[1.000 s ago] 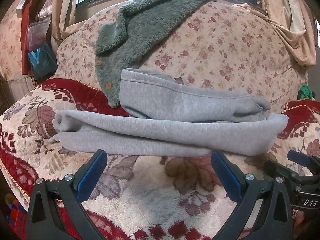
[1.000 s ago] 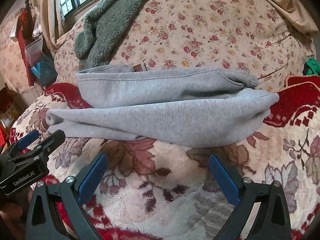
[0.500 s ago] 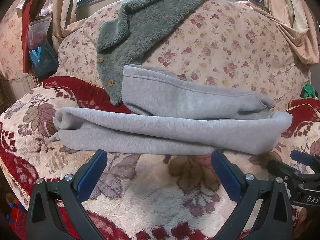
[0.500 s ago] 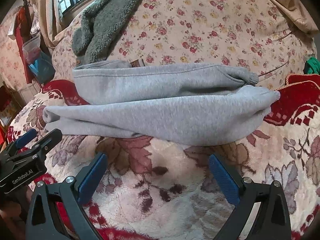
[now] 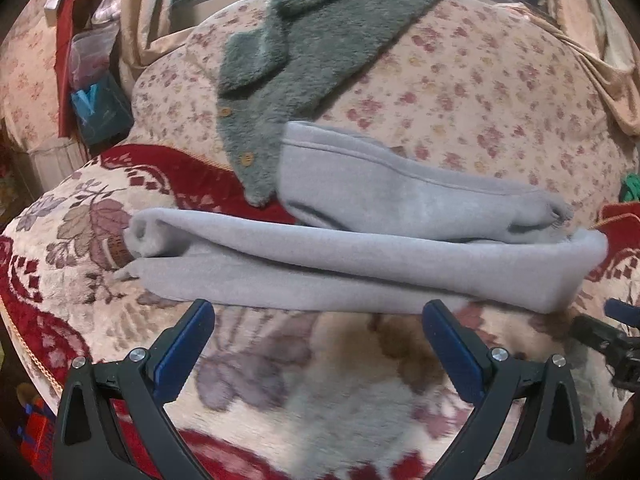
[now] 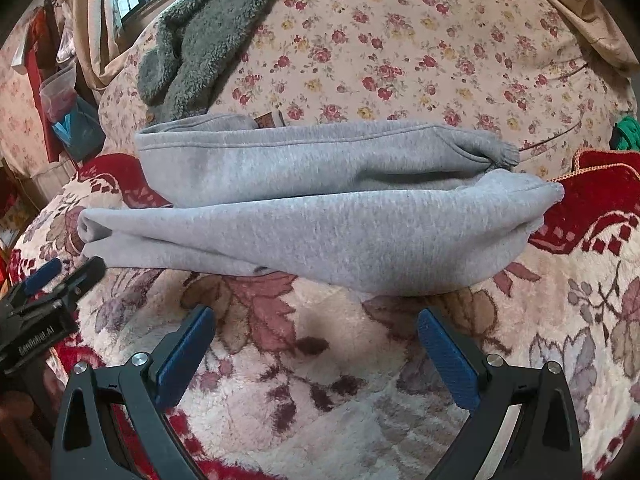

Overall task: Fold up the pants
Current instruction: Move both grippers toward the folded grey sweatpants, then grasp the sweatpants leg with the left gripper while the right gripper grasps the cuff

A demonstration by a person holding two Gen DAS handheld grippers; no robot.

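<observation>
Grey sweatpants (image 5: 360,264) lie folded lengthwise across a sofa seat, one leg on the other, and show in the right wrist view (image 6: 320,224) too. My left gripper (image 5: 318,328) is open and empty, its blue pads just short of the pants' near edge. My right gripper (image 6: 316,336) is open and empty, also just short of the near edge. Each gripper shows at the side of the other's view: the right one (image 5: 612,340) and the left one (image 6: 44,292).
A floral blanket (image 5: 304,392) with red borders covers the seat. A grey-green fleece jacket (image 5: 320,52) hangs over the flowered sofa back (image 6: 420,48), touching the pants' upper left. Bags (image 5: 96,92) and curtains stand at the left. A green item (image 6: 624,132) lies at the right.
Both grippers have moved slightly closer to the pants, which look larger in both views. Both stay open. The pants have not moved.
</observation>
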